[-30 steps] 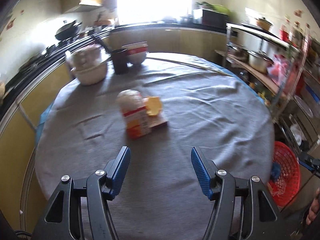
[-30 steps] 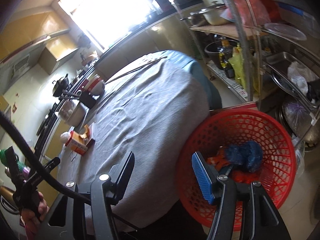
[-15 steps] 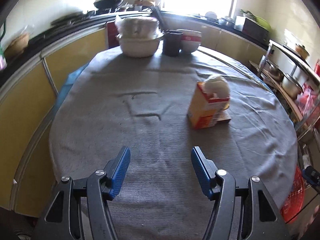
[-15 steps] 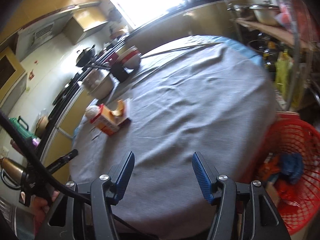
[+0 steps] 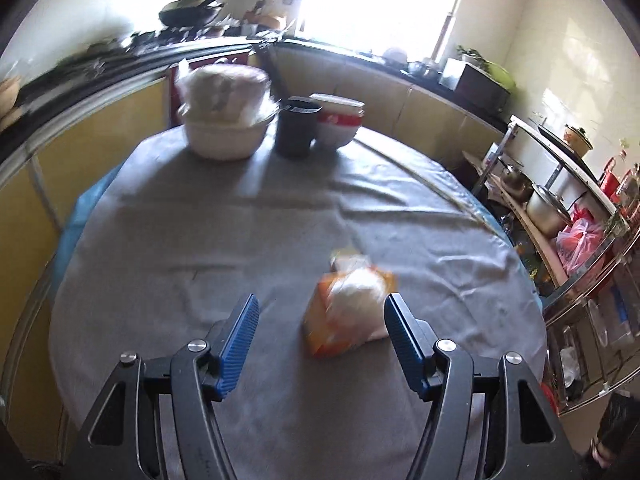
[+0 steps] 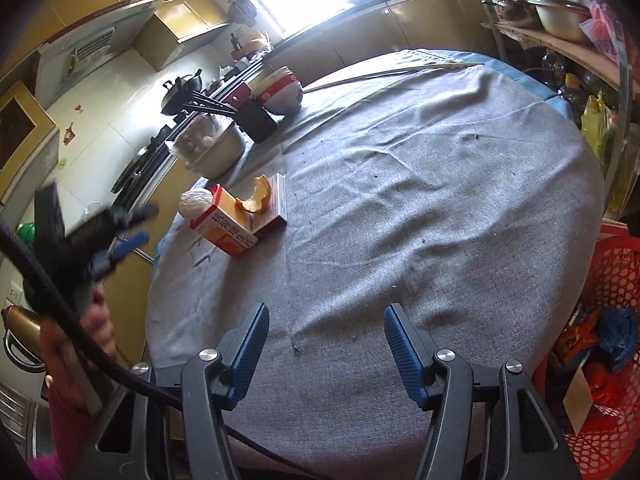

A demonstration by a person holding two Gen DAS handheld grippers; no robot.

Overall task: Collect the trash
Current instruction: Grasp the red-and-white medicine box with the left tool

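Orange cardboard carton (image 5: 344,320) with a crumpled white wad at its end lies on the grey tablecloth (image 5: 240,240), toward three o'clock between the left gripper (image 5: 320,340)'s parted, empty jaws. Probably light and crushable; best pinched across its flat sides.

Matt grey woven cloth (image 6: 420,184) over the round table, rough and creased. Printed orange cardboard carton (image 6: 226,226), slightly glossy. Crumpled white plastic bag (image 6: 195,203) against it. Red plastic mesh basket (image 6: 616,264) past the table's right edge. Ribbed blue rubbery pads (image 5: 240,338), matt black plastic arms, bright metal rivets.
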